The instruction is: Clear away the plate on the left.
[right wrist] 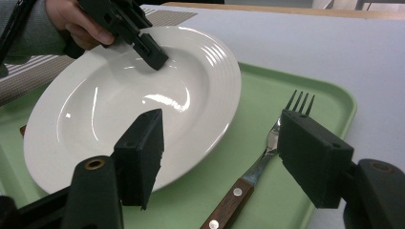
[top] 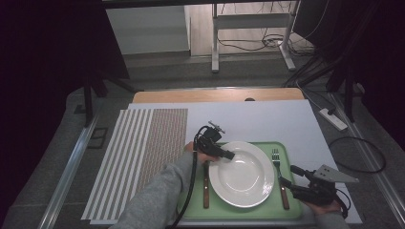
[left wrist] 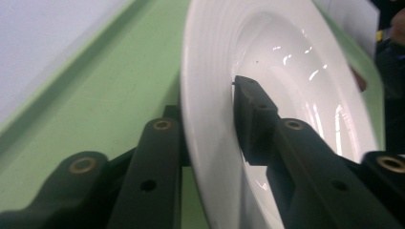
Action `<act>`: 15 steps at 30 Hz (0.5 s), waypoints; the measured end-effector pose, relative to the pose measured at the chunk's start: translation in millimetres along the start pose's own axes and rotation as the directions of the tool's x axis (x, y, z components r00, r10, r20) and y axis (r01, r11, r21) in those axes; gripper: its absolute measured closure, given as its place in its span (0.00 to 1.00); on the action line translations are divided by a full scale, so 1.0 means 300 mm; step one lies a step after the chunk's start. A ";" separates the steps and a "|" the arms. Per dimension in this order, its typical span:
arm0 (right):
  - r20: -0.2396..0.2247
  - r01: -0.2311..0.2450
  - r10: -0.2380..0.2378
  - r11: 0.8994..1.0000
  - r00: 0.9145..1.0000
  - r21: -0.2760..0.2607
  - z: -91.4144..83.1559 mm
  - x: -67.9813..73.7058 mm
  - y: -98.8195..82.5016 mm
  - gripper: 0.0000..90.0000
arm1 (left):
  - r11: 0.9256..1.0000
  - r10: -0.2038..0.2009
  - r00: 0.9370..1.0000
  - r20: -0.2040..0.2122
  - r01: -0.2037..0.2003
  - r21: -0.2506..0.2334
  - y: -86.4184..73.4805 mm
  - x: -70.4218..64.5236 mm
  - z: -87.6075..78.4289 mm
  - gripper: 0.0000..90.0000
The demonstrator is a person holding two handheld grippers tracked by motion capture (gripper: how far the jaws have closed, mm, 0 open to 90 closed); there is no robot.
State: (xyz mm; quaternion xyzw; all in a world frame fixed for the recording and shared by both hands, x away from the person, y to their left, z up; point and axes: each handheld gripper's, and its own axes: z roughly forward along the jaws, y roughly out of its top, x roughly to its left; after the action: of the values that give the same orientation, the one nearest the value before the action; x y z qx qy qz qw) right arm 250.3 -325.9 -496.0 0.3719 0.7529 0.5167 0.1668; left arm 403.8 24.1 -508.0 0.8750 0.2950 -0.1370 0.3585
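Left gripper view shows left tongs (left wrist: 210,124) straddling plate (left wrist: 210,71) rim.

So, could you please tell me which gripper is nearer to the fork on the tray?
Right. The right gripper hangs over the fork, its fingers either side of the handle without touching. The left gripper is across the plate, straddling its far rim.

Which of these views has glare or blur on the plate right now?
Left gripper view: the plate sits so close that its rim is soft, with bright streaks in the bowl. Right gripper view: sharper, with glare patches in the plate's well. High view: dim, dark at both sides, the plate evenly lit.
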 end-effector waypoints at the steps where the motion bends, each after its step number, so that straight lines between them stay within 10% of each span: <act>1: 0.000 0.000 0.000 1.000 1.000 0.000 0.000 0.000 0.000 0.37 | 1.000 0.009 1.000 -0.021 -0.009 0.015 0.004 -0.004 0.007 0.76; 15: -0.004 0.001 -0.001 1.000 1.000 -0.003 0.000 0.000 -0.001 0.37 | 0.990 0.106 0.981 -0.160 -0.089 0.108 0.022 -0.035 0.049 0.37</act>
State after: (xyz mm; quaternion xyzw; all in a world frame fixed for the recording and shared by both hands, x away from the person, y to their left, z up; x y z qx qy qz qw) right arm 250.2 -325.9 -496.2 0.3703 0.7528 0.5184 0.1659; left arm 399.0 5.6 -510.0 0.9137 0.2731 -0.0608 0.2947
